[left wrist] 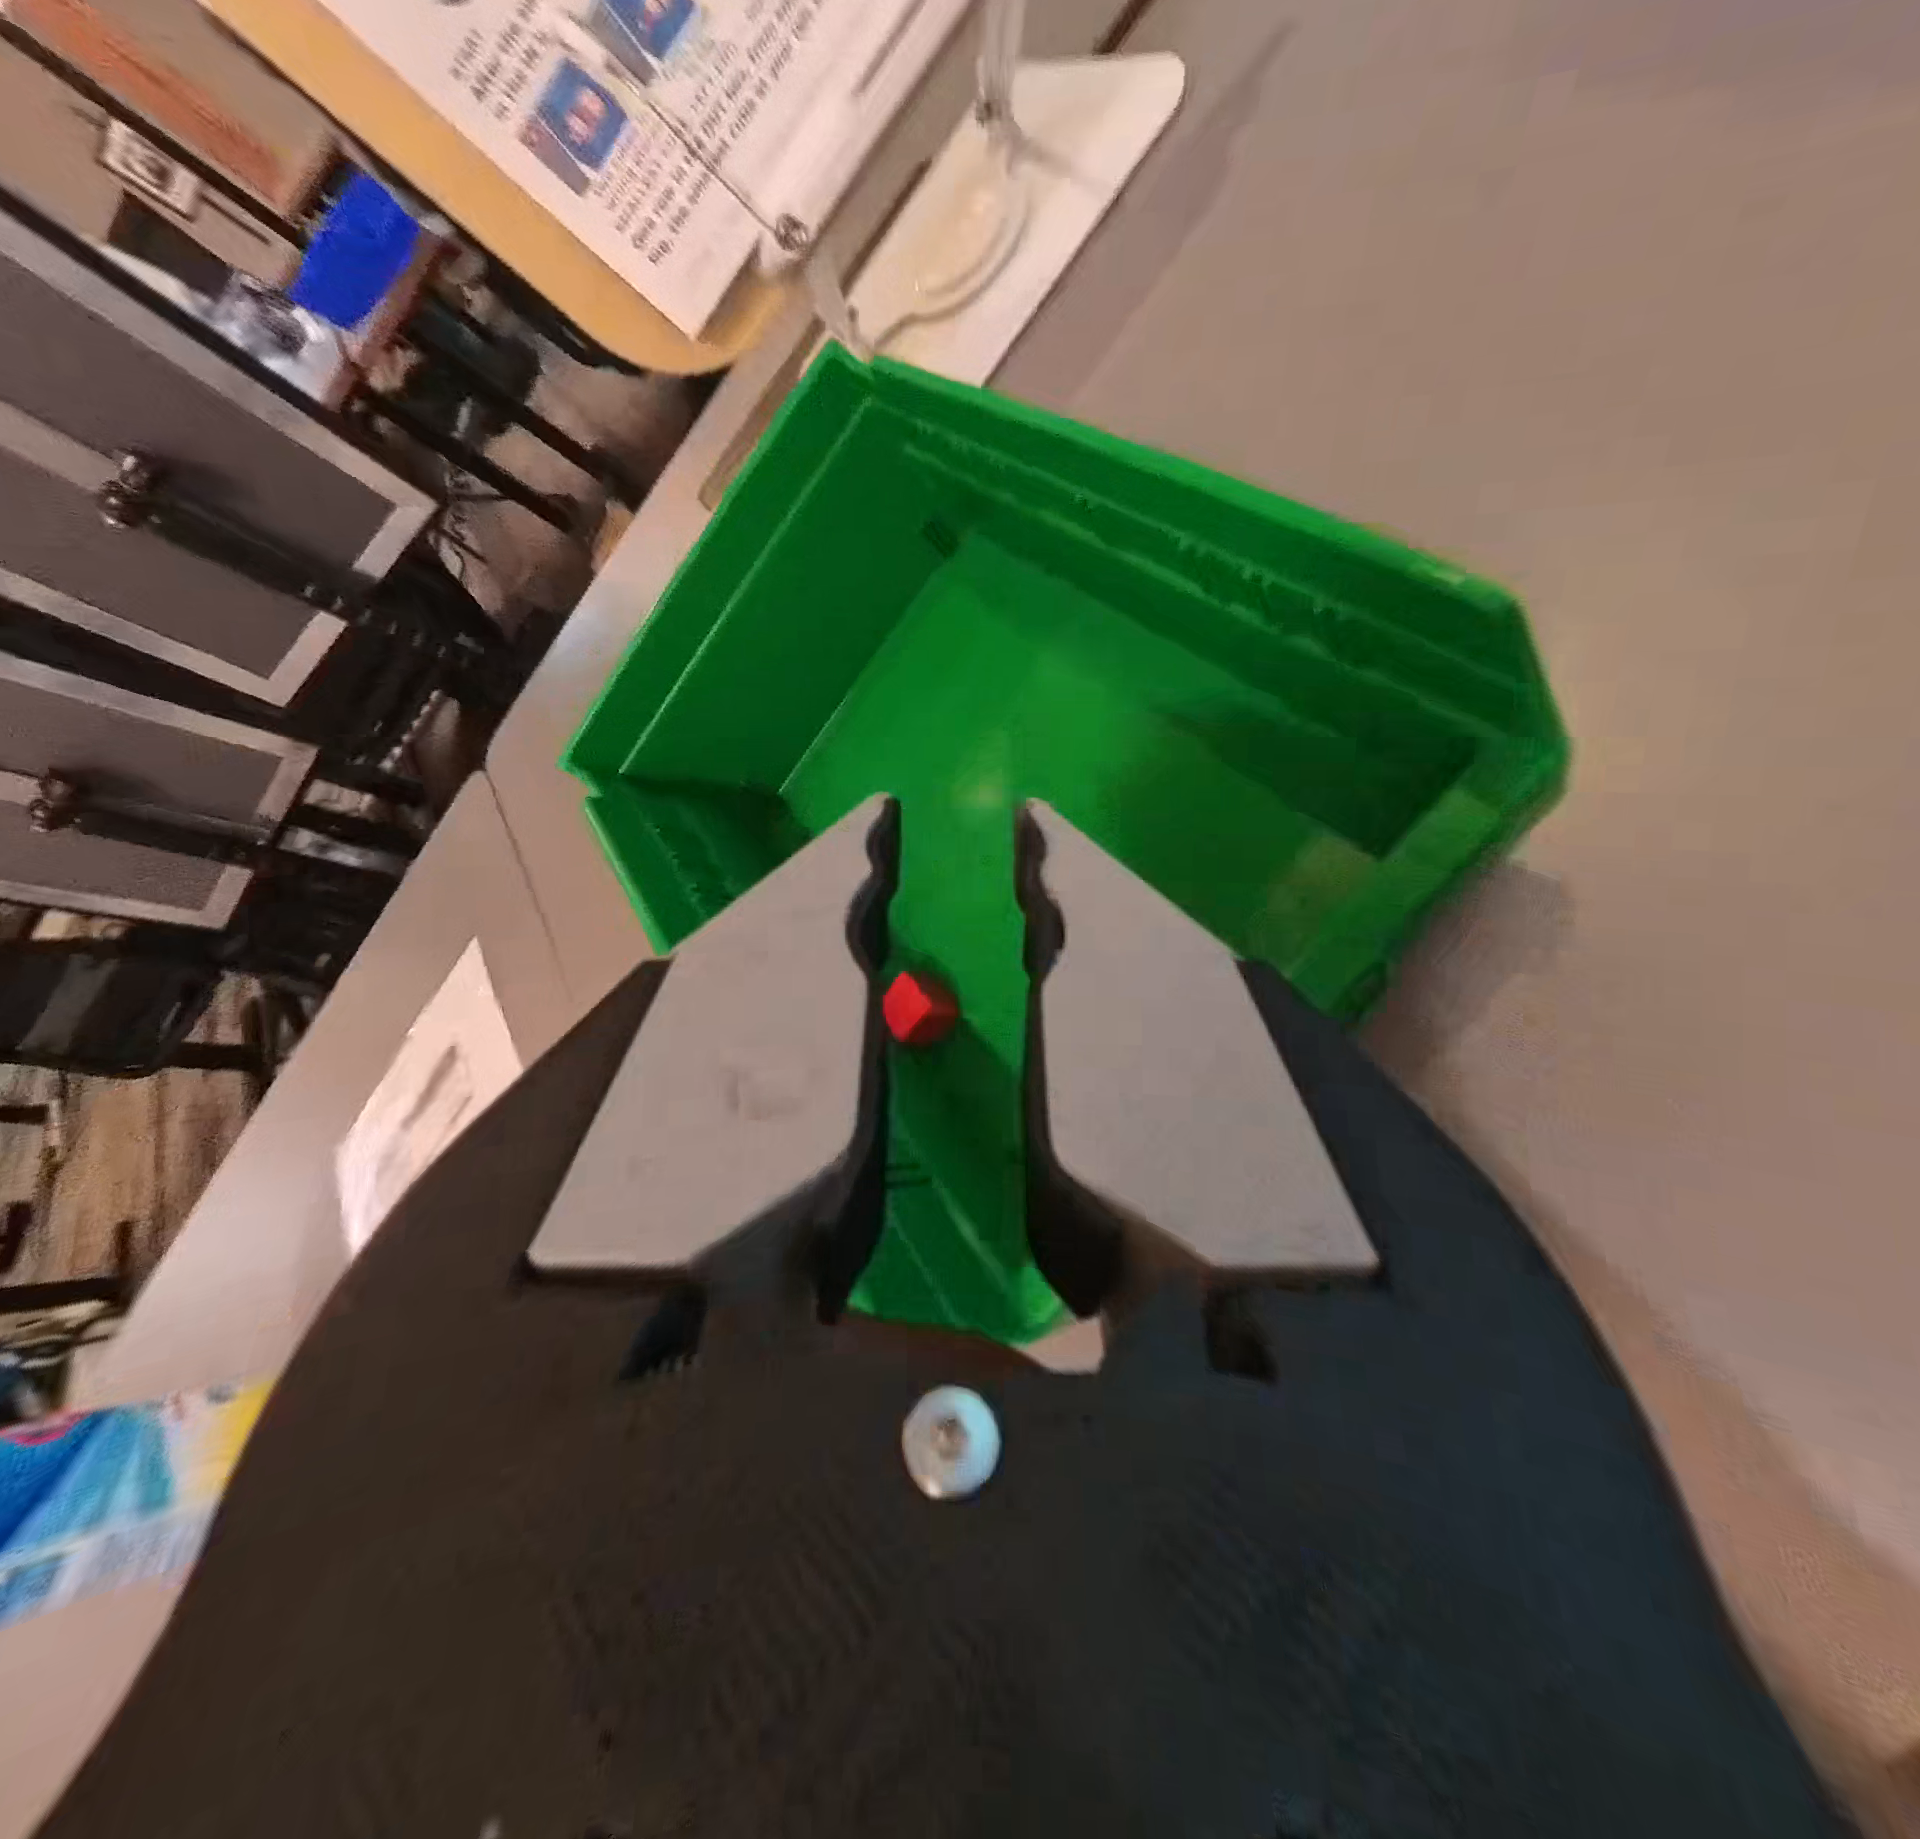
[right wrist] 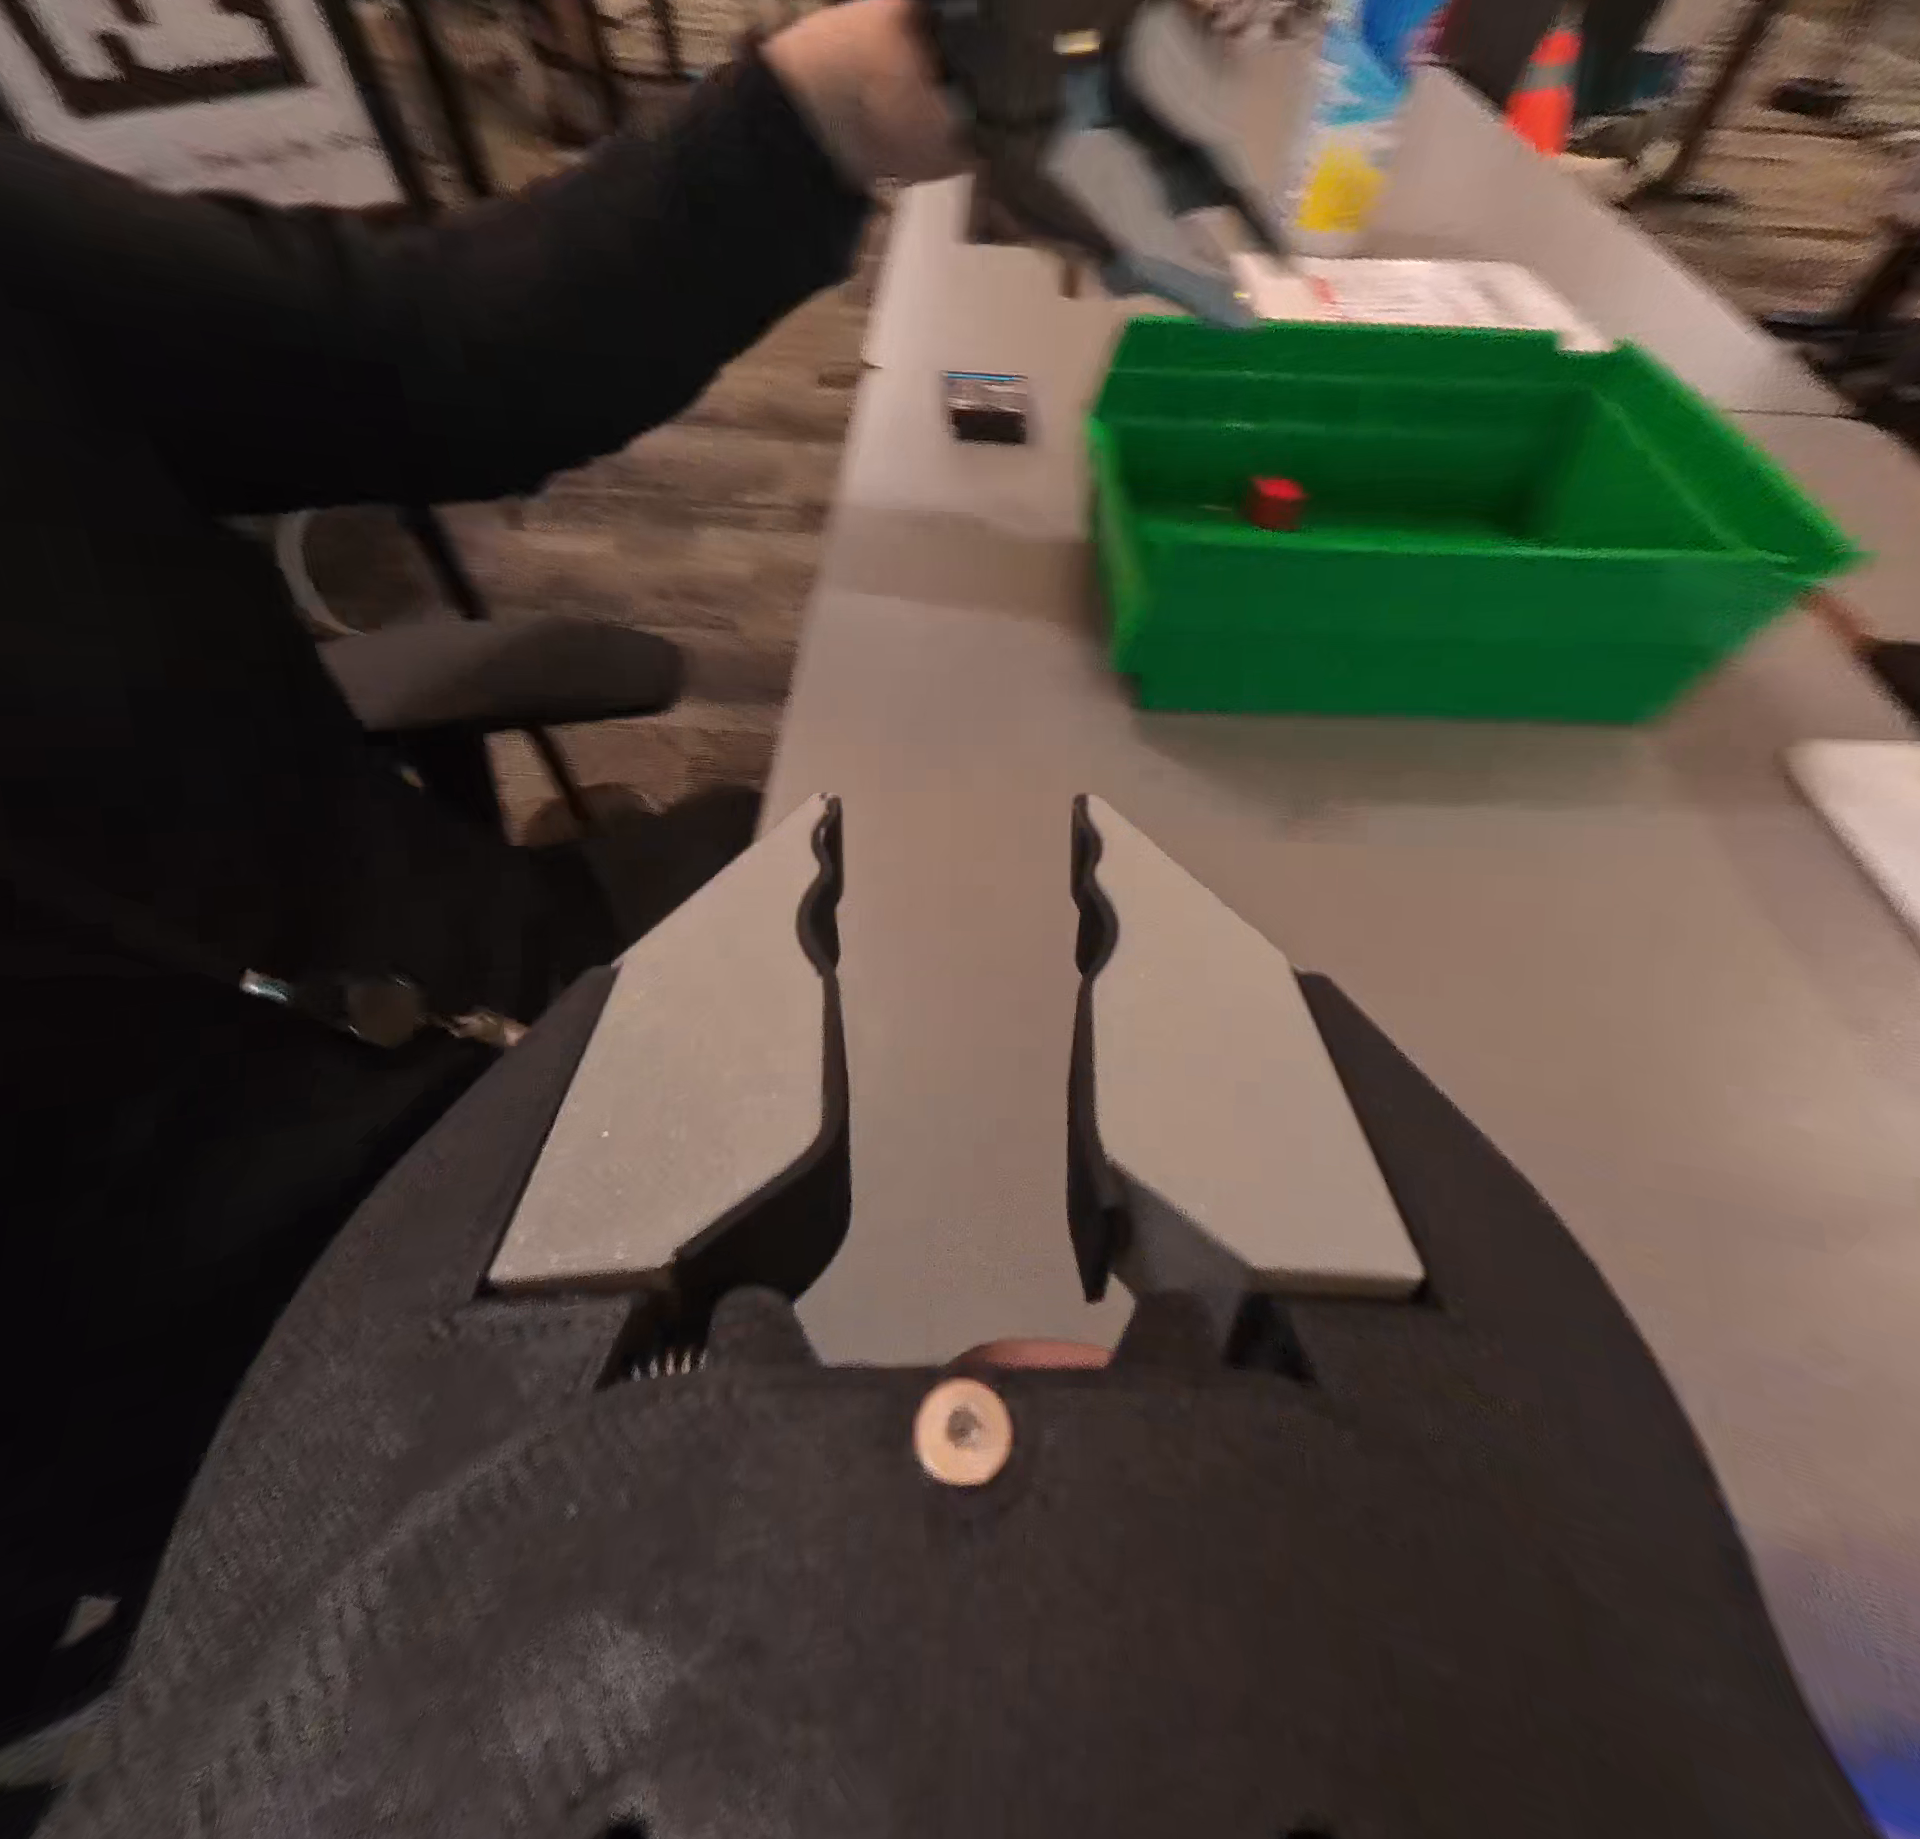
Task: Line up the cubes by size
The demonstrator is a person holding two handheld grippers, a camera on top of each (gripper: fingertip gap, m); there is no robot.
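A small red cube point(left wrist: 920, 1007) lies on the floor of a green bin point(left wrist: 727, 646). My left gripper point(left wrist: 956, 807) is open and empty. It hovers above the bin, and the cube shows in the gap between its fingers, close to the left one. In the right wrist view the cube point(right wrist: 1276, 501) sits in the near-left part of the bin point(right wrist: 1455, 615). There the left gripper point(right wrist: 1143, 189) is held by a hand over the bin's far-left rim. My right gripper point(right wrist: 954, 802) is open and empty over the grey table point(right wrist: 1351, 958), well short of the bin.
A small black object point(right wrist: 985, 405) lies on the table left of the bin. Behind the bin are a paper sheet point(right wrist: 1403, 293) and a blue-and-white bottle point(right wrist: 1361, 75). A white item point(right wrist: 1870, 823) lies at the right edge. A person's black sleeve point(right wrist: 416, 314) reaches across on the left.
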